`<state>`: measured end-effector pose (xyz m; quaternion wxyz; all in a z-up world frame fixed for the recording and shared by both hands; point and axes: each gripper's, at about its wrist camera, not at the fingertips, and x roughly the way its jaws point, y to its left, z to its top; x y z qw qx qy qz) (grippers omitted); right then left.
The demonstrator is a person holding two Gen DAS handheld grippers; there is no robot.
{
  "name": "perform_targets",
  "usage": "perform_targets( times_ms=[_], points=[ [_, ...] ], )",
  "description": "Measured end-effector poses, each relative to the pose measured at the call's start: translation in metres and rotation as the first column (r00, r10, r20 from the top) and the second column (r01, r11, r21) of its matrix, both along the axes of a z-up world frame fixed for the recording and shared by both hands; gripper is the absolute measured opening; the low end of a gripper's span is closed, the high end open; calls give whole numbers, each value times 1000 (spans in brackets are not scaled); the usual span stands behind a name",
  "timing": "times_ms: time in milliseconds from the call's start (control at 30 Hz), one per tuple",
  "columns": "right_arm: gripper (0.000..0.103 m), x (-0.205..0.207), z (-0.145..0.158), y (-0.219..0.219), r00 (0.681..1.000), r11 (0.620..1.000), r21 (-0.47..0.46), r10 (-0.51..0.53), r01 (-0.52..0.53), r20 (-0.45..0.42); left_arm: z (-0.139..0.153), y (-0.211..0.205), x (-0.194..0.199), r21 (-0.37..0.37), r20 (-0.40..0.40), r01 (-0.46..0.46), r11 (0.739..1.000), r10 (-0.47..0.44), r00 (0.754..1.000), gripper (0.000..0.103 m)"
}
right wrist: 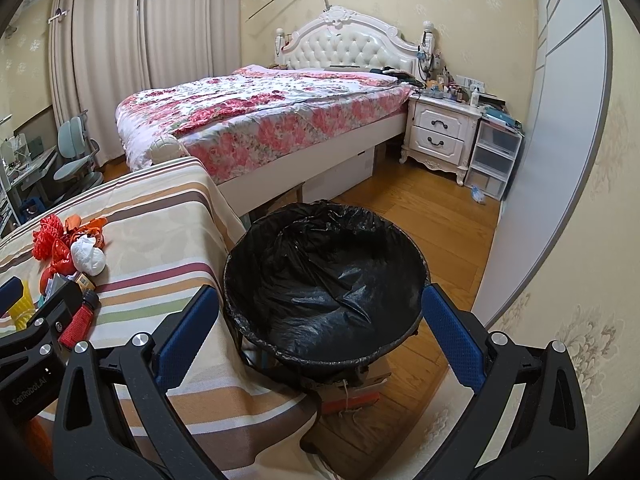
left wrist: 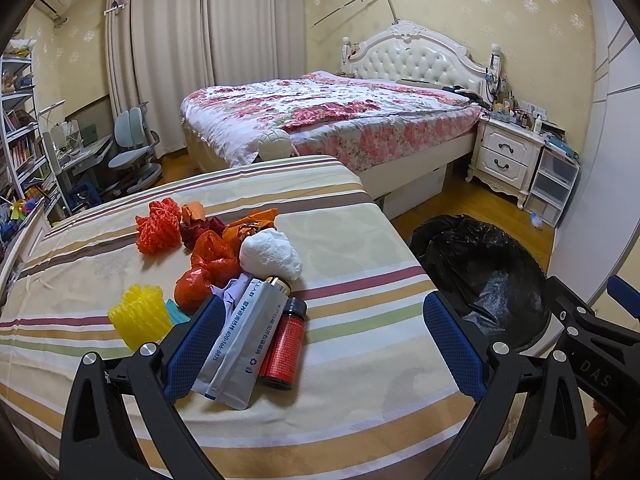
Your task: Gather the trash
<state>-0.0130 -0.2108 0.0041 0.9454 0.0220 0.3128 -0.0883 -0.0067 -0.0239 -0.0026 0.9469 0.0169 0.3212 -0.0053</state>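
Observation:
A heap of trash lies on the striped tablecloth: a grey pouch, a small red bottle, a white paper wad, crumpled orange bags, red foam net and yellow foam net. My left gripper stands open around the pouch and bottle, its left pad beside the pouch. My right gripper hangs open over the black-lined bin, nothing between its fingers. The left gripper's body shows at the left edge of the right wrist view.
The bin stands on the wooden floor right of the table's edge. Behind are a bed with a floral cover, a white nightstand, plastic drawers, a wardrobe wall at right, and a desk chair with bookshelves at left.

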Motion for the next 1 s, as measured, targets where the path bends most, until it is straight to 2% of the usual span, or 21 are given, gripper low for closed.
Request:
perform_targets(
  times_ms=[1000],
  points=[
    [99,-4,-3,2,1000,1000,12,14,-14,-6,-6,0,-5,6,-16,-10,1000,10,1000,97]
  ],
)
